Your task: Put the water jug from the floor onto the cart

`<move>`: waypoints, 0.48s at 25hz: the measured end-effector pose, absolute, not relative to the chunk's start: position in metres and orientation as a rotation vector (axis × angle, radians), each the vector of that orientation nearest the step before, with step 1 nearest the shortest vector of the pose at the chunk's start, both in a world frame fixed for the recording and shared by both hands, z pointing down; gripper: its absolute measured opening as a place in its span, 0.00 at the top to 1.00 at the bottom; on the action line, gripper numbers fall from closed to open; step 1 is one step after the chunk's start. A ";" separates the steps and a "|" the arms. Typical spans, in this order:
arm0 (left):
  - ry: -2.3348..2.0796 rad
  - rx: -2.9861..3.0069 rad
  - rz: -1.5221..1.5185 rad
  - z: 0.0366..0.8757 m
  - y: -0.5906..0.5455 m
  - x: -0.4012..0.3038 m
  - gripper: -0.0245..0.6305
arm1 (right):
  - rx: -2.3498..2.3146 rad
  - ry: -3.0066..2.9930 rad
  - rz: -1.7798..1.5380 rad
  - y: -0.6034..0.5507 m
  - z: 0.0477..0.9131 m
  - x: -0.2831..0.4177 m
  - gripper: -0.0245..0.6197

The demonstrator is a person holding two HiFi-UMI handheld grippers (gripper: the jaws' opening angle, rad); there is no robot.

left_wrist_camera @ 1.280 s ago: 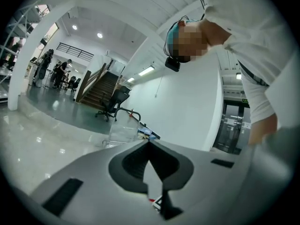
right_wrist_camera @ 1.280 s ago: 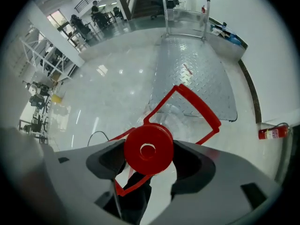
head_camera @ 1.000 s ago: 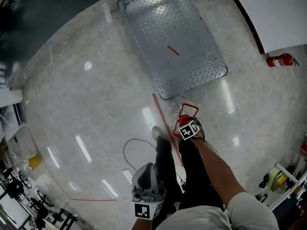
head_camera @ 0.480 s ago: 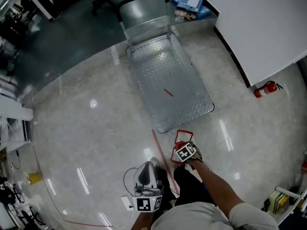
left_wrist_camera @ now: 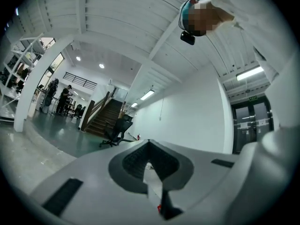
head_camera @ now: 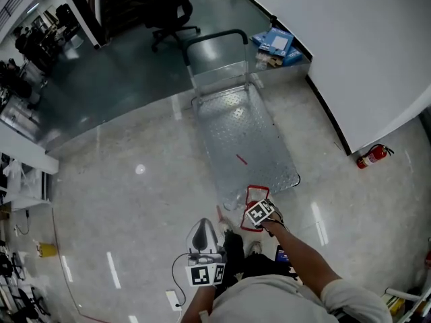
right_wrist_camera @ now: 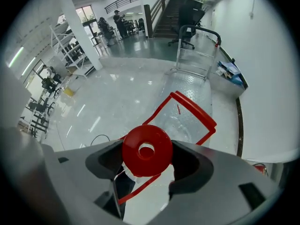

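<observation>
With my left claw (left_wrist_camera: pixel 151 172) pinched together on nothing, my right claw (right_wrist_camera: pixel 149 163) grips the water jug (right_wrist_camera: pixel 146 144) by its red-capped neck just short of the near edge of the cart (head_camera: pixel 236 126): mid-carry, I judge, with a forward lift onto it next.

grippers (head_camera: pixel 204 225) (head_camera: pixel 258 206): 2 | water jug (right_wrist_camera: pixel 146 150): 1 | cart (head_camera: pixel 242 140): 1 | fire extinguisher (head_camera: pixel 372 156): 1

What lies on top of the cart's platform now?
Only a short red mark shows on the cart. The water jug, held in the right gripper, covers part of its near edge, so whether the jug rests there cannot be seen.
</observation>
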State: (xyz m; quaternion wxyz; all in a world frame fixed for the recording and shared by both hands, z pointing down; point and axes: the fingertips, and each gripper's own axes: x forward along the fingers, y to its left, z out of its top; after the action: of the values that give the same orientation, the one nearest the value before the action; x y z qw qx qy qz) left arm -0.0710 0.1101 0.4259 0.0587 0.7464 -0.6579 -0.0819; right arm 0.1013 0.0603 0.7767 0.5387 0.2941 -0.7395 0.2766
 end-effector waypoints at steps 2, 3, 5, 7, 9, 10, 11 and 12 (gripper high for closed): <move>-1.992 2.270 -0.256 0.425 0.093 -0.077 0.96 | 0.707 -1.757 0.648 0.042 0.773 0.100 0.49; -1.989 2.274 -0.260 0.426 0.084 -0.081 0.96 | 0.713 -1.754 0.647 0.034 0.772 0.099 0.49; -1.982 2.277 -0.272 0.427 0.063 -0.090 0.96 | 0.717 -1.747 0.643 0.018 0.770 0.097 0.49; -1.967 2.290 -0.281 0.426 0.043 -0.097 0.96 | 0.714 -1.748 0.638 0.005 0.769 0.094 0.49; -1.945 2.311 -0.281 0.422 0.022 -0.105 0.96 | 0.718 -1.756 0.641 -0.010 0.765 0.088 0.49; -1.935 2.317 -0.283 0.420 0.011 -0.110 0.96 | 0.723 -1.759 0.643 -0.019 0.763 0.085 0.49; -1.928 2.320 -0.283 0.419 0.002 -0.114 0.96 | 0.726 -1.763 0.645 -0.028 0.762 0.082 0.49; -1.924 2.321 -0.282 0.419 -0.006 -0.118 0.96 | 0.728 -1.765 0.647 -0.036 0.762 0.079 0.49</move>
State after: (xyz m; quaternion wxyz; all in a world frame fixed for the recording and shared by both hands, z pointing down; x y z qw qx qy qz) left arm -0.1182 -0.0064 0.4191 0.0567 0.7653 -0.6344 -0.0928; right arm 0.0790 -0.0357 0.7616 0.5339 0.3053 -0.7404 0.2713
